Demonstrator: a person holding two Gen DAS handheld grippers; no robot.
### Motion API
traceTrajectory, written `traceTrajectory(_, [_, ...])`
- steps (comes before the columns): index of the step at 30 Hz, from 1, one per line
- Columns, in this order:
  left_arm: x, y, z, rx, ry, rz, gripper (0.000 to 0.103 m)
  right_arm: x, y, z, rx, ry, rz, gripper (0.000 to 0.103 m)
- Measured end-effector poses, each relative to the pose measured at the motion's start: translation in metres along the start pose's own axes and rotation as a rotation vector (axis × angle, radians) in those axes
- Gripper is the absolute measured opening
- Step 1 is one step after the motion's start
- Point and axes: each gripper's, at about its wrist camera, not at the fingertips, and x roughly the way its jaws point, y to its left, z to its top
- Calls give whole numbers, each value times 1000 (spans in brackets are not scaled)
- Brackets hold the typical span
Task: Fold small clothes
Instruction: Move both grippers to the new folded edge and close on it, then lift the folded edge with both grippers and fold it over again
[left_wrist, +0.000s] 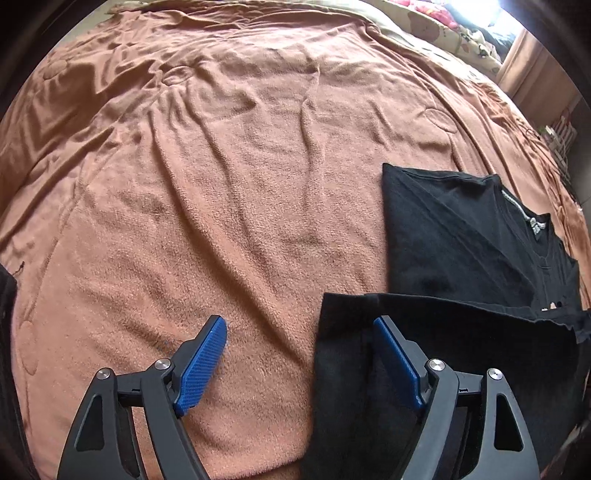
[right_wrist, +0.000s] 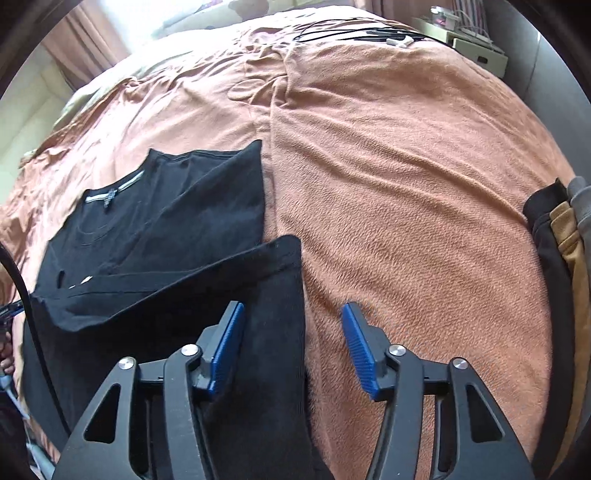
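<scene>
1. Here, both tongs, the left tongs (left_wrist: 299, 363) and the right tongs (right_wrist: 293, 349), are standing apart, each straddling a near side edge of the black shirt (left_wrist: 461, 236), clamping nothing.
2. The shirt is lying on the orange blanket (left_wrist: 221, 184), its hem already folded toward the collar (right_wrist: 114, 188).
3. Next, seemingly, the tongs are needing to pinch those edges for another fold.

A matt black knit T-shirt (left_wrist: 443, 229) lies on the bed's fuzzy terracotta terry blanket (left_wrist: 221, 221); each gripper's ribbed blue plastic pads (right_wrist: 360, 354) sit on smooth black plastic arms with shiny metal pins.
</scene>
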Motion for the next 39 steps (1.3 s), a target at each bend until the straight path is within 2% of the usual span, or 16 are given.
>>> traceTrajectory(1, [-2,-1,-2,7,-11,-14,81,0,-3,-1,4,3,12,48])
traceTrajectory(6, [1,-5,-7,19,1,-59,61,1,-18,-1,45,-2,90,40])
traceTrajectory(9, [8,-6,-8,9,12,-85,57,3,-19,1,34,3,125,35])
traceTrajectory(13, [11,-7,-4,0,5,-96,51,8,-19,9,28,-1,121,24])
traceTrajectory(14, [11,-8,-3,-3,0,-100,46,7,-20,11,29,-12,117,18])
traceTrajectory(18, [12,-10,-1,-18,-1,-130,33,-1,-21,8,45,-44,105,6])
traceTrajectory(21, [14,-14,-2,-4,8,-119,32,-7,-20,1,41,-52,99,2])
traceTrajectory(26, [12,-8,0,-46,39,-125,32,-18,-19,-5,40,-69,74,2])
traceTrajectory(31, [10,1,-6,-100,78,-182,34,-22,-20,-5,58,-75,57,1])
traceTrajectory(35, [13,12,-8,-183,90,-243,33,-20,-17,-4,65,-67,46,1])
traceTrajectory(37, [12,20,-7,-239,78,-284,16,-22,-15,-4,54,-72,54,1])
traceTrajectory(38, [11,22,-7,-255,77,-301,2,-25,-14,-4,49,-76,57,1])
traceTrajectory(39, [8,22,-7,-260,69,-301,2,-27,-14,-4,43,-83,61,1])
